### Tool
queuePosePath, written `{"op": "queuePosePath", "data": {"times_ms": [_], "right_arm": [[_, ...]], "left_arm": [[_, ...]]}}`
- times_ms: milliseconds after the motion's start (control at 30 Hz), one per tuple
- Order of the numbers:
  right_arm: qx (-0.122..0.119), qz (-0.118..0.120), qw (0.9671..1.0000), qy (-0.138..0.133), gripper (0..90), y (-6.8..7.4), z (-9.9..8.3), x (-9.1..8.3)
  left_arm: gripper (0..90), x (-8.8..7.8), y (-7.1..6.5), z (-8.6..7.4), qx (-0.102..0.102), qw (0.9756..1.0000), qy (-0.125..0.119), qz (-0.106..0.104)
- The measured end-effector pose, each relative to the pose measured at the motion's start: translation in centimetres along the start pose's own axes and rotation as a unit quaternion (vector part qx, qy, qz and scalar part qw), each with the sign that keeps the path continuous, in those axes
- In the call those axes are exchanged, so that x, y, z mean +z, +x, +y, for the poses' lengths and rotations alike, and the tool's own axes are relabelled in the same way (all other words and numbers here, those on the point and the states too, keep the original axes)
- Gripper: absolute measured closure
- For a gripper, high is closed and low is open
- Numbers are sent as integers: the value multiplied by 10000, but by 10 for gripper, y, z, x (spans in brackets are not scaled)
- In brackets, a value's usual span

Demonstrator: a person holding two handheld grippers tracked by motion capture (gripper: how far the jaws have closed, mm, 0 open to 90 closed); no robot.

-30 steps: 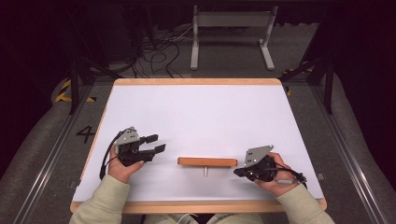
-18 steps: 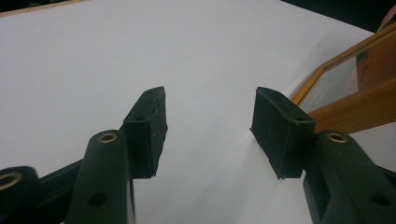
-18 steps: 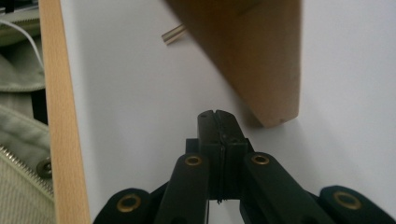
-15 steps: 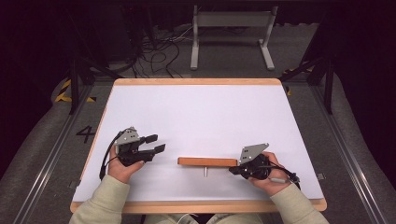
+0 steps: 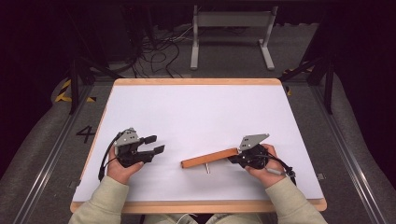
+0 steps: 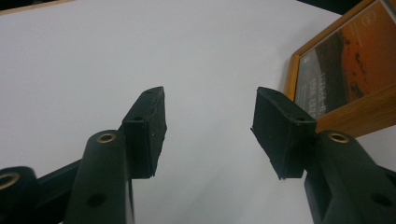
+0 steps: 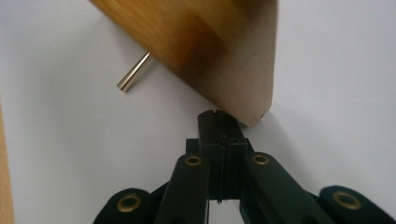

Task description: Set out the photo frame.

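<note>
**Our right tongs push the wooden frame**

We sit at a white worktop (image 5: 196,112) with a wooden rim. We hold one pair of tongs in each hand.

Our right tongs (image 5: 233,159) are shut tight, with nothing between the two black pads. In the right gripper view, the tips (image 7: 219,122) sit right at a corner of the wooden picture frame (image 7: 205,42). They look like they touch it, but they do not grip it.

The picture frame (image 5: 209,158) stands on its edge near the front of the worktop, between our two hands. From above it looks like a thin brown bar. It is tilted, with its right end a bit farther from us than its left end. A small metal pin (image 5: 208,168) sticks out from its near side and points toward us. In the right gripper view the pin (image 7: 134,71) looks shiny.

Our left tongs (image 5: 152,145) are open and hold nothing. They point toward the frame but stay well apart from it. In the left gripper view we see an orange picture (image 6: 348,70) inside the frame, past the right pad (image 6: 278,128).
</note>
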State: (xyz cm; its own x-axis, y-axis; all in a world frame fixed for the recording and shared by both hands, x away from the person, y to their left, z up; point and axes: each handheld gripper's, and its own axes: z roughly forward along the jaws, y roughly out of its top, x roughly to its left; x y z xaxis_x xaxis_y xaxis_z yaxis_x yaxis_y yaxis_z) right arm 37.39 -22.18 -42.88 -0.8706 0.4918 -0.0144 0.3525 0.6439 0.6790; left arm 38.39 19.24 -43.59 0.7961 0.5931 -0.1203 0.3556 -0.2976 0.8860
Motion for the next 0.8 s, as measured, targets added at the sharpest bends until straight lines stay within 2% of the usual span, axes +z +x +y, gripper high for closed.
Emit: {"op": "queuePosePath", "data": {"times_ms": [333, 600, 633, 667, 800], "right_arm": [[234, -135, 9996, -42, 900, -14, 14, 8], [420, -57, 9990, -145, 900, -27, 23, 18], [443, -58, 9989, -142, 900, -28, 24, 19], [469, -63, 9988, -142, 900, -29, 26, 21], [564, -49, 9982, -183, 900, -34, 31, 26]], "left_arm": [[447, 0, -1, -1, 0, 10000, 31, 36], [447, 0, -1, -1, -1, 10000, 60, 26], [446, 0, -2, -2, -72, 9999, 79, -5], [446, 0, -1, -1, 3, 10000, 63, 30], [446, 0, -1, -1, -2, 10000, 60, 32]]}}
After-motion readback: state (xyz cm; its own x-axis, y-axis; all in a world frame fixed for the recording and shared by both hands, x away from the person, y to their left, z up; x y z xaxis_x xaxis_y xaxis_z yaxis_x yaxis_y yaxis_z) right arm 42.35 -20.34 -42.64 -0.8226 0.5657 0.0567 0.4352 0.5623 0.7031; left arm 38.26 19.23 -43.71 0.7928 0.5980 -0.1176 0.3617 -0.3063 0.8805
